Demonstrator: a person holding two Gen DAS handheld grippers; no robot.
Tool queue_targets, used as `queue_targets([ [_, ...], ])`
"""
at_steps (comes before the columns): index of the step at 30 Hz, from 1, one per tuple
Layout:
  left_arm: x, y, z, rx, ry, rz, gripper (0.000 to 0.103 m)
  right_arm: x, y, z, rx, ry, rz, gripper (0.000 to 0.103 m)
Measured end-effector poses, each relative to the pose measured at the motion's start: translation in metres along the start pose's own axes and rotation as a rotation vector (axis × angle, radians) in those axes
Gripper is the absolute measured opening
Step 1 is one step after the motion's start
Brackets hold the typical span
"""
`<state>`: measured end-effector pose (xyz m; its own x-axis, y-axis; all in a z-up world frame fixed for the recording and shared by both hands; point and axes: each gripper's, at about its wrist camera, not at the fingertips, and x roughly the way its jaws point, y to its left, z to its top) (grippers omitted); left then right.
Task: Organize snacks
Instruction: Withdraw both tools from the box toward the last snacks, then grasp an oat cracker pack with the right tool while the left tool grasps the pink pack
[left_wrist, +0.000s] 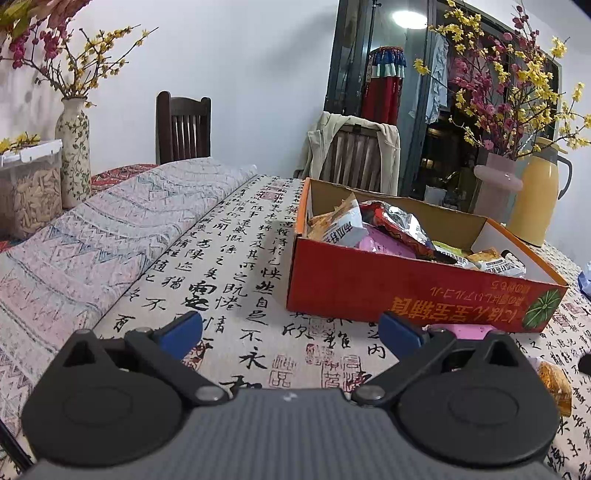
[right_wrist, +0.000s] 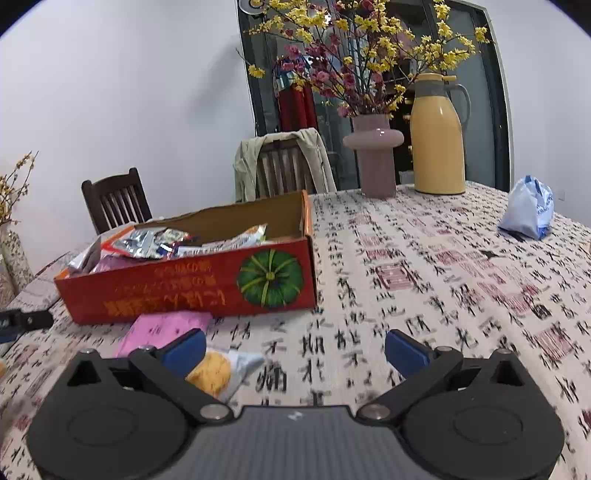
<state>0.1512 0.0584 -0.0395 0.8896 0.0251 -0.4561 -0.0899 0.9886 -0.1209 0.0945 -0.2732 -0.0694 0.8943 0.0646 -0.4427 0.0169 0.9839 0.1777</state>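
Note:
A red cardboard box (left_wrist: 354, 284) (right_wrist: 184, 288) with a green pumpkin print holds several snack packets (left_wrist: 388, 229) (right_wrist: 155, 240). A pink packet (right_wrist: 162, 328) (left_wrist: 461, 329) lies on the cloth against the box's near side. A yellow and white packet (right_wrist: 225, 373) lies just beside the left finger of my right gripper (right_wrist: 295, 350). An orange snack (left_wrist: 554, 384) lies at the right edge of the left wrist view. My left gripper (left_wrist: 291, 330) is open over bare cloth, left of the box's near corner. Both grippers hold nothing.
A folded patterned cloth (left_wrist: 110, 236) lies left of the box. A pink vase (right_wrist: 375, 155) with flowers, a yellow thermos jug (right_wrist: 437, 136) and a blue-white bag (right_wrist: 528, 212) stand on the far right of the table. A floral vase (left_wrist: 74, 151), a clear tub (left_wrist: 29, 188) and chairs (left_wrist: 183, 127) stand behind.

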Motion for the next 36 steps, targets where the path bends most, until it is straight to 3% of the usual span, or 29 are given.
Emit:
queue_targets([
  [12, 0.002, 0.004, 0.000, -0.025, 0.012, -0.003, 0.103, 0.011, 0.034, 0.007, -0.043, 0.110, 0.042, 0.103],
  [15, 0.002, 0.004, 0.000, -0.030, 0.015, -0.004, 0.103, 0.024, 0.044, 0.010, -0.049, 0.151, 0.009, 0.091],
  [20, 0.002, 0.006, 0.000, -0.040, 0.018, -0.009, 0.103, 0.037, 0.047, 0.007, -0.044, 0.205, 0.025, 0.057],
  [21, 0.002, 0.006, 0.000, -0.042, 0.018, -0.010, 0.103, 0.037, 0.048, 0.006, -0.050, 0.202, 0.027, 0.055],
  [22, 0.002, 0.006, 0.000, -0.043, 0.019, -0.010, 0.103, 0.036, 0.048, 0.006, -0.055, 0.202, 0.032, 0.046],
  [23, 0.002, 0.006, 0.000, -0.044, 0.019, -0.011, 0.103, 0.035, 0.047, 0.006, -0.059, 0.201, 0.040, 0.045],
  [28, 0.003, 0.006, 0.000, -0.045, 0.022, -0.009, 0.103, 0.026, 0.037, 0.009, -0.077, 0.148, 0.032, 0.043],
  [32, 0.004, 0.006, 0.000, -0.046, 0.027, -0.003, 0.103, 0.016, 0.010, 0.020, -0.043, 0.050, -0.033, 0.043],
  [36, 0.006, 0.006, 0.000, -0.048, 0.034, 0.009, 0.103, 0.018, -0.017, 0.029, -0.026, 0.012, -0.095, 0.043],
])
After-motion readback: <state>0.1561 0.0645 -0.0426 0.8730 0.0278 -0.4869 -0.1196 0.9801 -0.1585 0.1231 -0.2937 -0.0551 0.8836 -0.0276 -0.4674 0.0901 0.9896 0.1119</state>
